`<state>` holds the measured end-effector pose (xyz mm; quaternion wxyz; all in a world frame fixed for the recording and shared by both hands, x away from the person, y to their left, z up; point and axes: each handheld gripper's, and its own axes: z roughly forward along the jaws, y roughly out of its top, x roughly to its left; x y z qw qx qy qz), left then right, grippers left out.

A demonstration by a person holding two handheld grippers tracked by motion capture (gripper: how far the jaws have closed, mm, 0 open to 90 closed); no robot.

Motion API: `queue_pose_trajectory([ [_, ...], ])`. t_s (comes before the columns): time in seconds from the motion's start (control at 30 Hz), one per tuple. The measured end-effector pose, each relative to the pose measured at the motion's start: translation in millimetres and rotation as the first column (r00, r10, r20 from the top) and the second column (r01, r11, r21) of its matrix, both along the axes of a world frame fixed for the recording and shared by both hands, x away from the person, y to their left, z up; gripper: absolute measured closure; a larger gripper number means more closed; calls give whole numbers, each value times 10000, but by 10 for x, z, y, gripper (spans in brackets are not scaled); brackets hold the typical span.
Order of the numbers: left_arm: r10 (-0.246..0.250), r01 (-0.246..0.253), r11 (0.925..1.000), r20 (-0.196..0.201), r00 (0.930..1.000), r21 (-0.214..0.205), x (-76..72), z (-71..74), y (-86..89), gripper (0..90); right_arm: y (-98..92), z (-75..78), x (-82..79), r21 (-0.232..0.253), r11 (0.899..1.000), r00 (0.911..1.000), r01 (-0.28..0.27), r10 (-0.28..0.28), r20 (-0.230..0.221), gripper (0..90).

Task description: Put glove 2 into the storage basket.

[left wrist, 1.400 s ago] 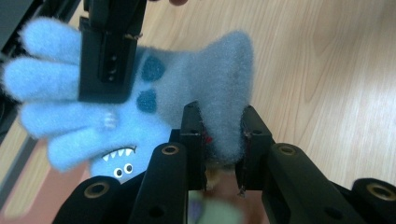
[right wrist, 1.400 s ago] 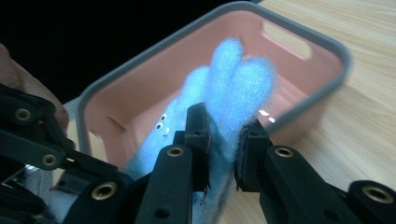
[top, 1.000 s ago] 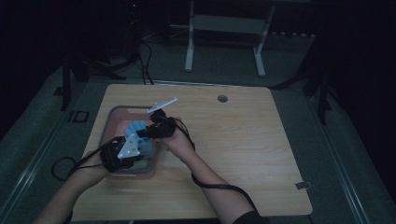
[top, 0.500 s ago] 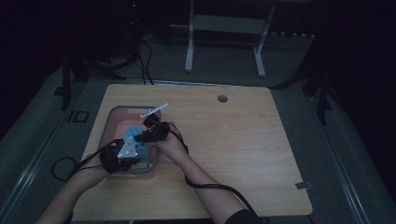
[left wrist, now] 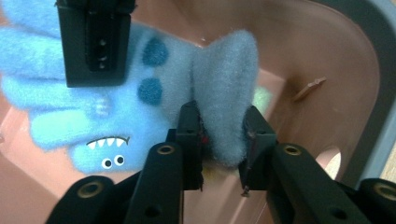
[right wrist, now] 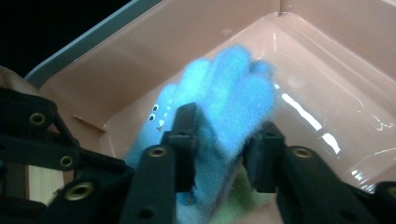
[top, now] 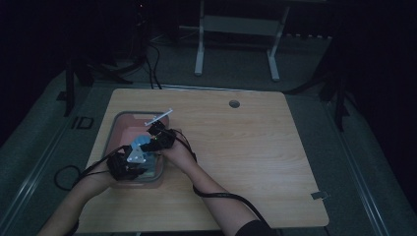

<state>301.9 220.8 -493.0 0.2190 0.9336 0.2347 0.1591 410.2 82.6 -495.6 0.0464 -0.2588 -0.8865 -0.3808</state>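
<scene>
lowering the fluffy blue monster sock into the pink tub

my left gripper [left wrist: 219,135] is clenched on the fuzzy blue sock with the toothy face [left wrist: 140,112], low inside the pink plastic tub with a grey rim [left wrist: 369,56] on the wooden table [top: 255,147]. my right gripper [right wrist: 224,140] has just been opening, its fingers [right wrist: 184,135] loose about the other end. i'd lay it flat before the left lets go.
</scene>
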Motion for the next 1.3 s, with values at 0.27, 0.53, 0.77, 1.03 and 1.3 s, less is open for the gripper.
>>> queue_pose_trajectory([
  [0.27, 745, -725, 9962, 415, 9964, -487, -49, 51, 50, 378, -61, 99, 1, 228, 9995, 9994, 207, -214, 283, 331],
  [0.53, 1568, -1510, 9789, 321, 9871, -1380, -45, 213, 169, 138, -221, 288, 2, 975, 9952, 9989, 1, -47, 468, 216],
  [0.77, 1590, -1435, 9679, 603, 9854, -2064, -56, 316, 38, 78, -440, 357, -44, 1144, 9934, 9984, -54, -12, 574, 172],
  [1.03, 1282, -1078, 9574, 598, 9899, -2680, -12, 358, -162, 76, -761, 397, -84, 942, 9955, 9952, 120, -211, 958, 148],
  [1.3, 905, -641, 9562, 801, 9927, -2856, 12, 399, -417, 71, -1062, 339, -100, 774, 9964, 9947, 341, -413, 944, 148],
])
